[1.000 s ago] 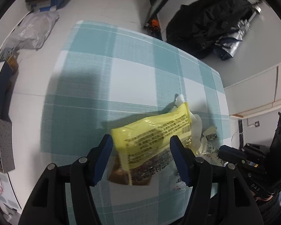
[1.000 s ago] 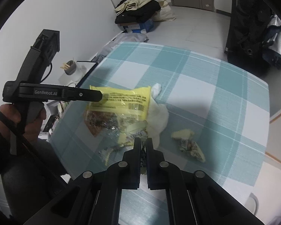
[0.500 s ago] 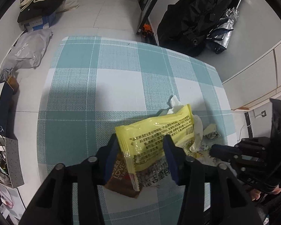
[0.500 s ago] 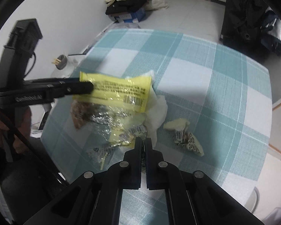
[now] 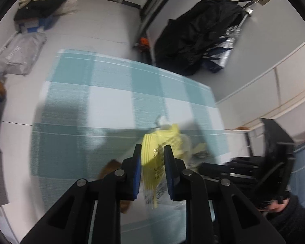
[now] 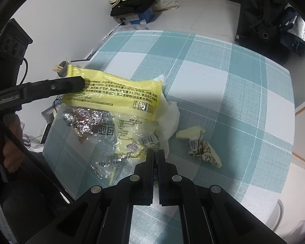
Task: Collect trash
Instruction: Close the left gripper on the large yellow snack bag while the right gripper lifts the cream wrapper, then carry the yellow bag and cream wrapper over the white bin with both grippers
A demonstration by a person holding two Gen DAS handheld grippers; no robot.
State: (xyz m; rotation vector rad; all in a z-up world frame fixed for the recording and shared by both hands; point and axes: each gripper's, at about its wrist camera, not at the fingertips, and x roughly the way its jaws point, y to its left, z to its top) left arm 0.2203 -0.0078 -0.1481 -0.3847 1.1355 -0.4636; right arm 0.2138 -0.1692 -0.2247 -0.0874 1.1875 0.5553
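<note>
Between the blue-padded jaws of the left gripper (image 5: 152, 152) sits a crinkled yellow plastic snack bag (image 6: 116, 93) with a clear lower half. The jaws are closing on it, the film already bunched into folds between the pads, and the bag's top edge is raised off the teal-and-white checked tablecloth (image 6: 223, 85).

The right gripper (image 6: 156, 152) is closed narrow. A scrap of film may be pinched at its tips, but this cannot be confirmed from either view. Its tips rest at the near edge of the trash pile.

Just ahead of the right gripper's tips lie small printed foil wrappers (image 6: 132, 148) and a crumpled white tissue (image 6: 172, 118). Off to the right of those tips, apart from the pile, lies a torn yellow-and-printed wrapper (image 6: 201, 148).

Step in hand, by my assessment: securing the large bag. The next move calls for a firm hold before lifting, since thin film slips easily, and then carriage to a bin. No bin appears in either view.

Writing: the bag carries black Chinese ingredient print, a barcode and a string reading roughly "SC12434046030028". The left gripper's body bears a light-coloured logo, too blurred to read here. Print on the small wrappers is illegible.
</note>
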